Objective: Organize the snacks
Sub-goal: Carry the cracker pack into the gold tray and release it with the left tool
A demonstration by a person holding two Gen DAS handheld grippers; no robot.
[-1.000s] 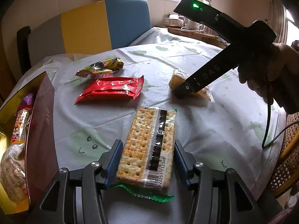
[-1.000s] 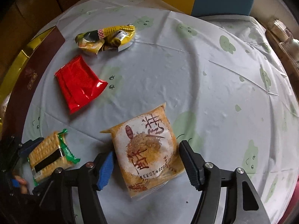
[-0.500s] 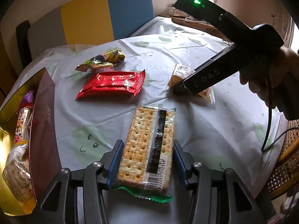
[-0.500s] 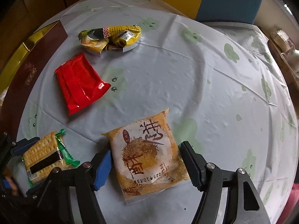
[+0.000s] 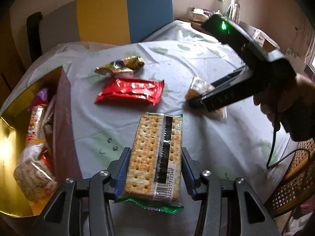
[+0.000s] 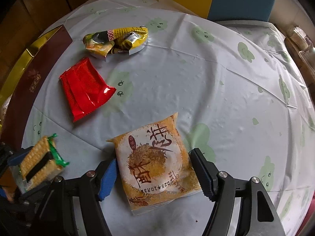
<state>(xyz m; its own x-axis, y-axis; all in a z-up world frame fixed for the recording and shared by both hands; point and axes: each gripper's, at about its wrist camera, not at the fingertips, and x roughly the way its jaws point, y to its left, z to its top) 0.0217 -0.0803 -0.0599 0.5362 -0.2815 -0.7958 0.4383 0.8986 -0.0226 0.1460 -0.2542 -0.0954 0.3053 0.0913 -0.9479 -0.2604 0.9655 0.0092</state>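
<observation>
My left gripper is shut on a pack of crackers and holds it above the table; the pack also shows in the right wrist view. My right gripper is open, its jaws on either side of an orange pastry packet that lies flat on the table; in the left wrist view the packet sits under the right gripper's tip. A red snack bag and a yellow snack bag lie further back on the left.
A gold-lined gift box with a maroon wall stands at the table's left edge and holds several snacks. The table has a pale cloth with green prints. A yellow and blue chair stands behind it. A wicker chair is at right.
My left gripper has lifted the cracker pack and swung toward the gift box. My right gripper has come in closer over the orange pastry packet, jaws still apart.
</observation>
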